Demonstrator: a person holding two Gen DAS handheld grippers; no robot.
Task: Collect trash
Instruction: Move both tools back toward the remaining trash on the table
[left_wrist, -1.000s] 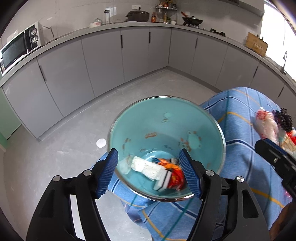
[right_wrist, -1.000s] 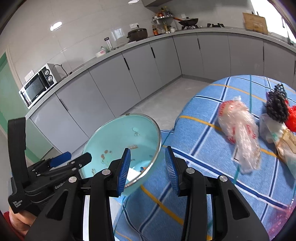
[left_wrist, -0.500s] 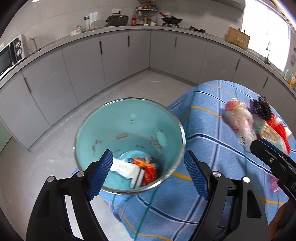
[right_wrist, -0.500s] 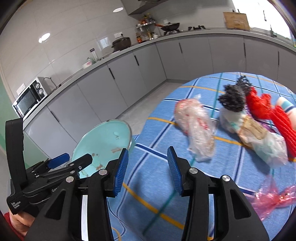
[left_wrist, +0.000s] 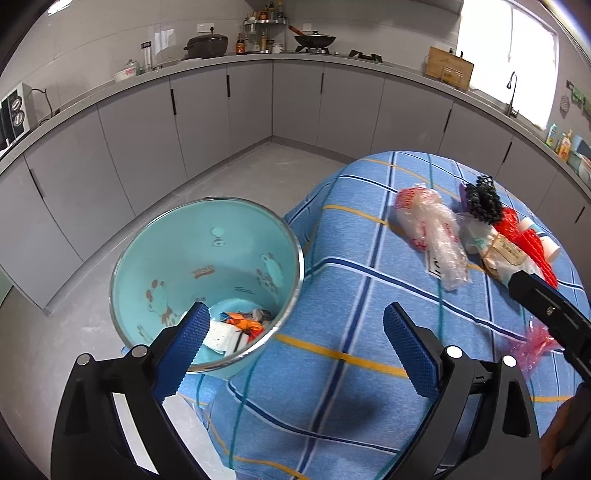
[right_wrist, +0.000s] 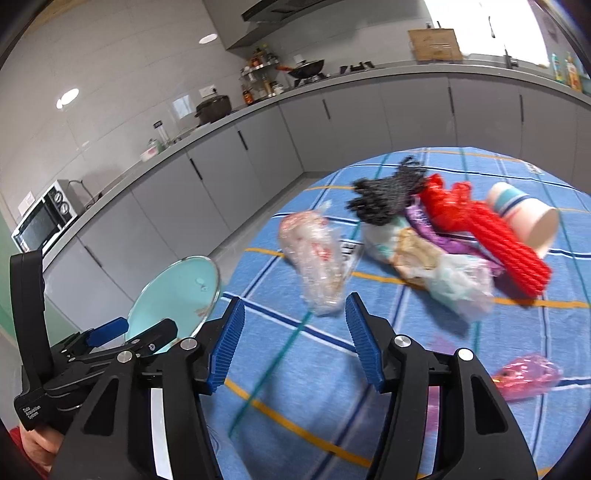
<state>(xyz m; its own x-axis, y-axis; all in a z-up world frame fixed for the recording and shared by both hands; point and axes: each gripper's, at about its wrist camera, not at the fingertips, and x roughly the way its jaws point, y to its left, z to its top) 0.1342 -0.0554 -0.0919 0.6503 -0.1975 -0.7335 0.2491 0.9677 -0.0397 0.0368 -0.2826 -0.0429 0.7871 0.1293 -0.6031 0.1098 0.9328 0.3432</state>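
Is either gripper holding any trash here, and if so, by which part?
Nothing is held. The left gripper and the right gripper are both open with nothing between their fingers.

Right tongs (right_wrist: 293, 339) gape empty above the tablecloth (right_wrist: 369, 369), near a clear wrapper (right_wrist: 319, 258).
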